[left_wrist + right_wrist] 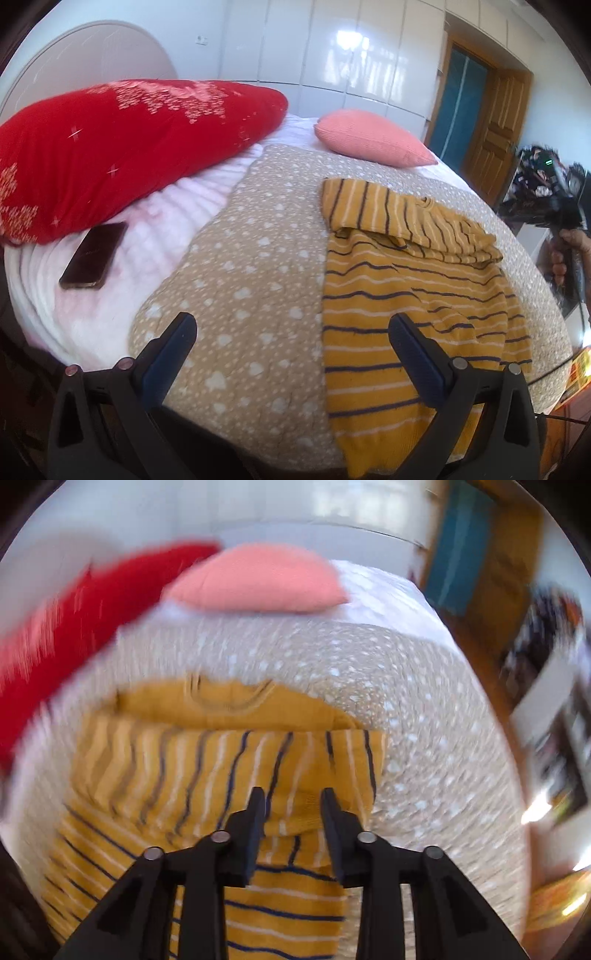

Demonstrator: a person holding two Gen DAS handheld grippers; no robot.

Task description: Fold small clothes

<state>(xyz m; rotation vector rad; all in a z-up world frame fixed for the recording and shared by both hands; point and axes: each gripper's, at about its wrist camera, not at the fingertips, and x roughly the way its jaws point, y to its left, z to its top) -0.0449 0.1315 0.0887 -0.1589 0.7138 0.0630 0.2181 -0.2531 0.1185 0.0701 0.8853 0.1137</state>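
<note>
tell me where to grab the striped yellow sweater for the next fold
Grip the bottom hem of the yellow sweater, coming in low from the near bed edge. The sleeves already lie folded across the chest, and the hem hangs closest to the open left tool, so its free edge can be pinched and carried up toward the collar.

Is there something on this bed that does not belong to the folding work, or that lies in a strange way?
Yes, one thing: a dark phone lies on the white blanket, beside the red pillow, away from the striped yellow sweater. The sweater itself is half folded, with one sleeve across it. Nothing looks spilled or damaged.
</note>
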